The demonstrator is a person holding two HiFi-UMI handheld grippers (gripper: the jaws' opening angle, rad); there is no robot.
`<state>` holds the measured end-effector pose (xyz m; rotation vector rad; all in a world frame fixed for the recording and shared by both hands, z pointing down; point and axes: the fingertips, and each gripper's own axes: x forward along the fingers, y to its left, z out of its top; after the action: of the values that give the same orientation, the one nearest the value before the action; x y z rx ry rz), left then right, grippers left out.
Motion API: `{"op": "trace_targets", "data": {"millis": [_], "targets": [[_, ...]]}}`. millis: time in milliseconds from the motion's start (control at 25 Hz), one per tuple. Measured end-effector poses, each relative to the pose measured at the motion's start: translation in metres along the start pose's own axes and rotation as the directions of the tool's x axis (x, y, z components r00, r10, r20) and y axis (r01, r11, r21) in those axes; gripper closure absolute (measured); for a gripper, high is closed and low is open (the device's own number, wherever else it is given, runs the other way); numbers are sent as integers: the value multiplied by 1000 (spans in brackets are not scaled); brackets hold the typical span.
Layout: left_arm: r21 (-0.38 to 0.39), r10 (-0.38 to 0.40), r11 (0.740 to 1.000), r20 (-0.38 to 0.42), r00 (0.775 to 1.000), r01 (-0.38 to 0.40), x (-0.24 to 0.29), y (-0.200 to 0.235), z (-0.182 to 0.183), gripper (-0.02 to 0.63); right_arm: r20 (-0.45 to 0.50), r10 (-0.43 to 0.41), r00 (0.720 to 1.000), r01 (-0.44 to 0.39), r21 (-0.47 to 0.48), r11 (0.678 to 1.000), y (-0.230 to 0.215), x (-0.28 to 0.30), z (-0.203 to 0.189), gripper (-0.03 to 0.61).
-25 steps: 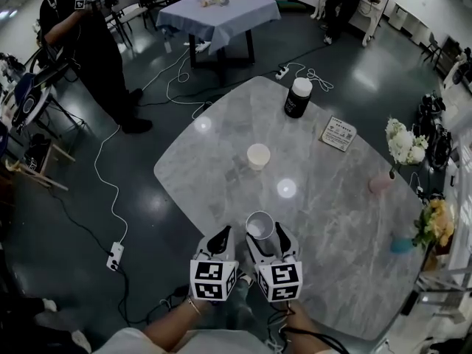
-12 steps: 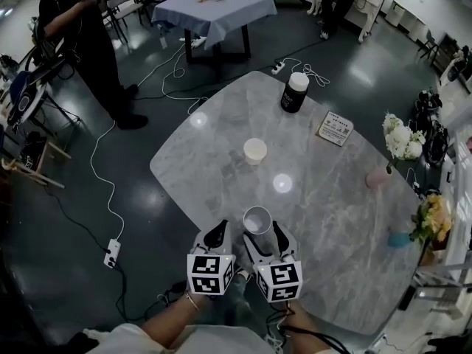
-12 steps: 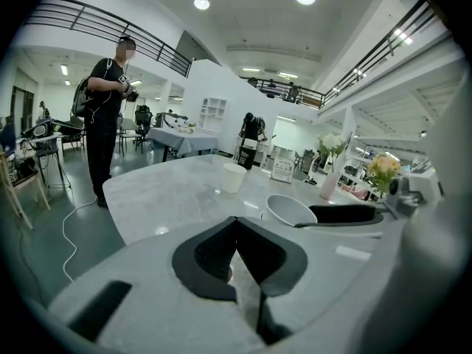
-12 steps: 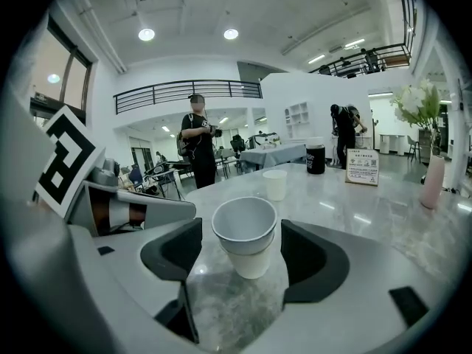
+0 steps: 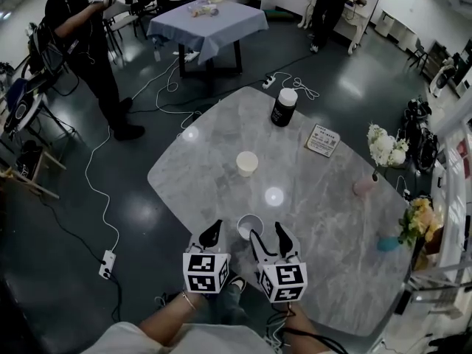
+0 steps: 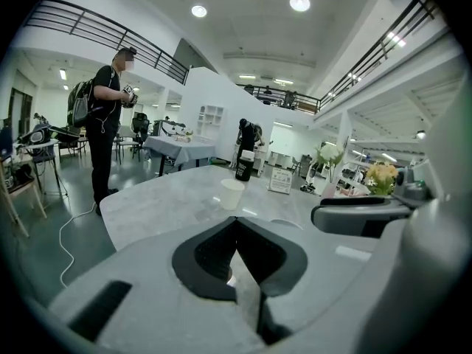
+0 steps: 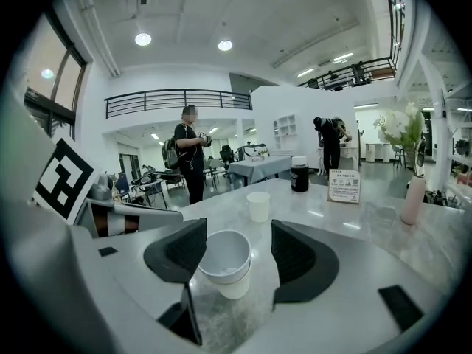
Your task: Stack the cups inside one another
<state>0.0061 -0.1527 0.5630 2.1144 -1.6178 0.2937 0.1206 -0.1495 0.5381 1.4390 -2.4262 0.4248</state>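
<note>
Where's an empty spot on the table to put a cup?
The table is bare between the far cup and the near cup, and in the wide stretch right of both, up to the pink vase. It gets crowded along the right edge: vase, flowers, card.

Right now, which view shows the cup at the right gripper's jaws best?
Right gripper view: the cup sits between the open jaws of the right gripper, rim and wall clear, closer to one jaw. Head view shows it small from above, mouth only. Left gripper view shows just a sliver of rim beyond the left gripper.
</note>
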Motion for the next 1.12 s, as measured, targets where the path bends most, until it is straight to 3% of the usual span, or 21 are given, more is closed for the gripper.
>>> {"op": "trace_targets", "data": {"millis": [160, 200, 240, 280, 560, 840, 1120], "targets": [[1, 1, 1000, 30, 1000, -1, -2, 2, 20, 611, 57, -47, 997, 45, 38, 998, -12, -7, 25, 314], [1, 0, 1000, 38, 999, 0, -2, 2, 25, 611, 76, -78, 994, 74, 45, 996, -17, -11, 33, 353], [3, -3, 1000, 46, 999, 3, -2, 2, 31, 611, 96, -111, 989, 106, 57, 993, -24, -14, 41, 447], [5, -7, 1000, 56, 998, 6, -1, 2, 37, 611, 114, -139, 984, 131, 72, 989, -30, -17, 49, 499], [30, -23, 999, 113, 993, 20, 0, 9, 72, 611, 152, -241, 959, 220, 142, 965, -59, -25, 73, 537], [81, -80, 994, 178, 981, 67, 10, 1, 108, 611, 158, -348, 924, 339, 83, 937, -85, -26, 88, 572], [98, -114, 990, 172, 978, 98, 19, -5, 113, 611, 154, -345, 926, 332, 107, 937, -88, -20, 89, 572]]}}
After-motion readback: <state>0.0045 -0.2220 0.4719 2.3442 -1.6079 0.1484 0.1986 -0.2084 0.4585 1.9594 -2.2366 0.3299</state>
